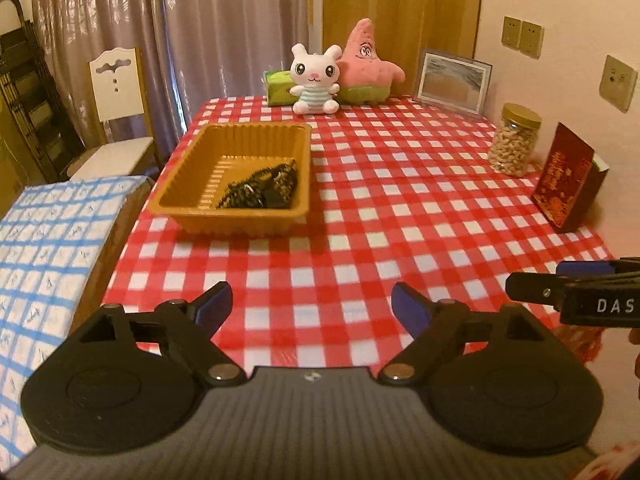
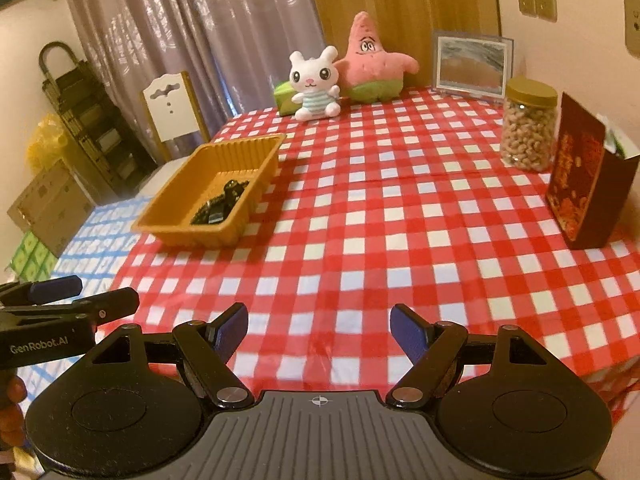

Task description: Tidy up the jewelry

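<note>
Fingers spread wide on our left hand-held gripper (image 1: 312, 306), nothing between the blue pads, and our right hand-held gripper (image 2: 319, 334) gapes just as empty beside it, both hanging over the near edge of the worktop (image 1: 380, 216) in its red-and-white check cloth. Further on, toward the left side, we see the orange tray (image 1: 234, 174) with the dark jewelry (image 1: 262, 190) heaped in its near right corner. At the far end we get a white bunny plush (image 1: 314, 80), a pink starfish plush (image 1: 366, 64), a framed picture (image 1: 454, 82), then a jar of nuts (image 1: 514, 140) and a red box (image 1: 568, 178) on the right.
</note>
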A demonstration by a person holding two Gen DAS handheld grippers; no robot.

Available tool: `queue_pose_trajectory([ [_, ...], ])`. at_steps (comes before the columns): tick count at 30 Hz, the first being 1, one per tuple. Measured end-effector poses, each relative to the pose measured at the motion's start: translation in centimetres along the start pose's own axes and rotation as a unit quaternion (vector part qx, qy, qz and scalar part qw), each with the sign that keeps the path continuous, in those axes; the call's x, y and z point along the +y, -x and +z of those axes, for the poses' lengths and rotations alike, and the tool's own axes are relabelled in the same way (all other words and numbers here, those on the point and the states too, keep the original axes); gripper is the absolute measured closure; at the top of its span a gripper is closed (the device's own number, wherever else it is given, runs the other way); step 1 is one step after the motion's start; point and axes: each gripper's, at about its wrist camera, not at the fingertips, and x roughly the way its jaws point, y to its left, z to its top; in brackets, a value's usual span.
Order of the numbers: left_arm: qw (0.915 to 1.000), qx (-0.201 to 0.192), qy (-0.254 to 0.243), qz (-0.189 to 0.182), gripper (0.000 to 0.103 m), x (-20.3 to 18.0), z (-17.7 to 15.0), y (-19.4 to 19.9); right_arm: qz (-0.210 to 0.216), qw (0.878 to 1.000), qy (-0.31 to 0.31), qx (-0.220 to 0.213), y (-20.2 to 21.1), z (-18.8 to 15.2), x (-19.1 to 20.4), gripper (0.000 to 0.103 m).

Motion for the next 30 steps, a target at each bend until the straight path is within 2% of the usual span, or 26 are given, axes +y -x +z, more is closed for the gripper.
queue_pose_trajectory([
  [11, 0.9999, 0.010, -0.004, -0.003, 0.018, -1.8, -2.2, 2.9, 0.008, 1.000, 0.010, 0.018, 2.6, -2.0, 0.6, 0.025],
  [30, 0.9995, 0.006, -0.019, -0.024, 0.018, -2.3, -1.8, 2.9, -0.009, 1.000, 0.002, 0.018, 3.5, -2.2, 0.4, 0.025],
])
